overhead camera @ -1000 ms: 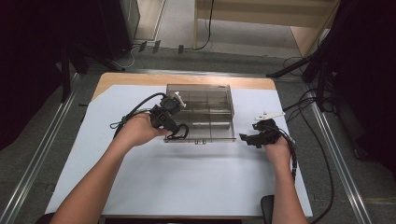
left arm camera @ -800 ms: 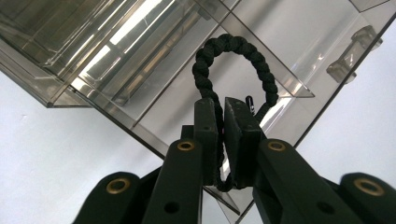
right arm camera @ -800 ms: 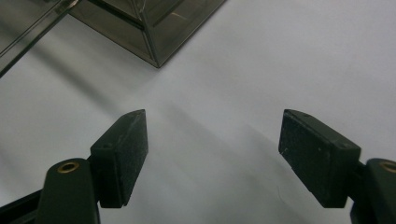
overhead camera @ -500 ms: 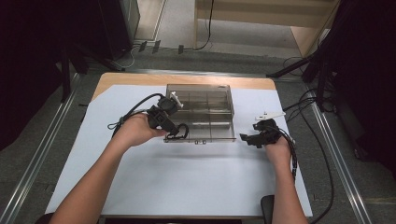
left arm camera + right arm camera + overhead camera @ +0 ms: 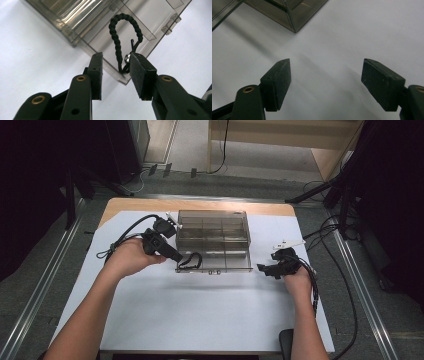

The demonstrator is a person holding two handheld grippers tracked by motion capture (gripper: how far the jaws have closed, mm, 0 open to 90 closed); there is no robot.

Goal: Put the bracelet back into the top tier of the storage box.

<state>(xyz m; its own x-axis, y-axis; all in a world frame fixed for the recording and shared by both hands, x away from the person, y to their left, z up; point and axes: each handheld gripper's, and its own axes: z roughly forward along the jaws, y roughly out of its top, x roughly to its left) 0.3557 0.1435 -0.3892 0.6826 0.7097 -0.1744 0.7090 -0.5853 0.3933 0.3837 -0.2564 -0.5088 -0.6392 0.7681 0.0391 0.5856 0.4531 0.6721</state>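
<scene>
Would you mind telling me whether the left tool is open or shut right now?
Open. In the left gripper view the left tool has a clear gap between its jaws, and the black cord loop lies in the clear box just beyond them.

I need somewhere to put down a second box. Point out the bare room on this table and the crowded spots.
Widest free patch: the white sheet between both forearms, in front of the clear organizer box. A narrower bare strip lies right of the box, beyond the right claw. Crowded: the box's front-left corner, where the left claw and the black braided loop sit.
</scene>
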